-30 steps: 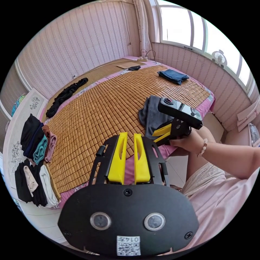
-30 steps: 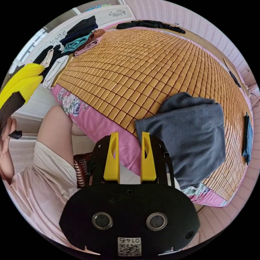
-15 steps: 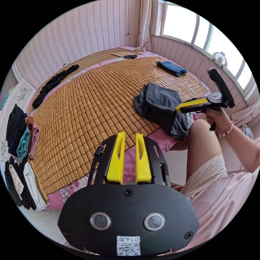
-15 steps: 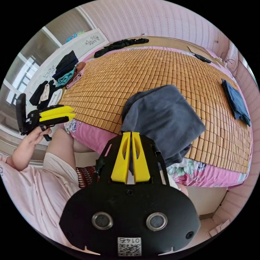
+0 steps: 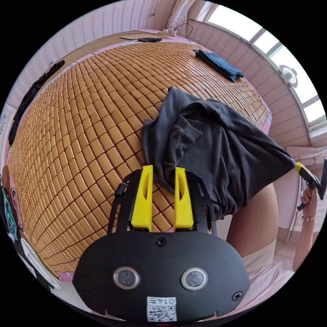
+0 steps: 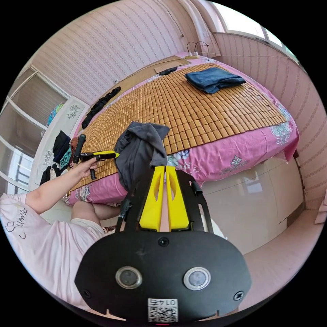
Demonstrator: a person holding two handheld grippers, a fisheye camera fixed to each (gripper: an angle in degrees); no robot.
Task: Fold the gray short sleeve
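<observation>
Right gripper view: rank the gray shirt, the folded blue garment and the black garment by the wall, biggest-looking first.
1. gray shirt, though it is nearest the camera.
2. folded blue garment.
3. black garment, farthest away, so real size is unsure.

I am looking at a gray shirt of soft, matt cloth, creasing where it hangs off the mat, which is showing as small glossy bamboo tiles. Beyond the shirt, a blue cloth is lying matt too. My left gripper is showing smooth yellow plastic jaws on a matt black plate.
</observation>
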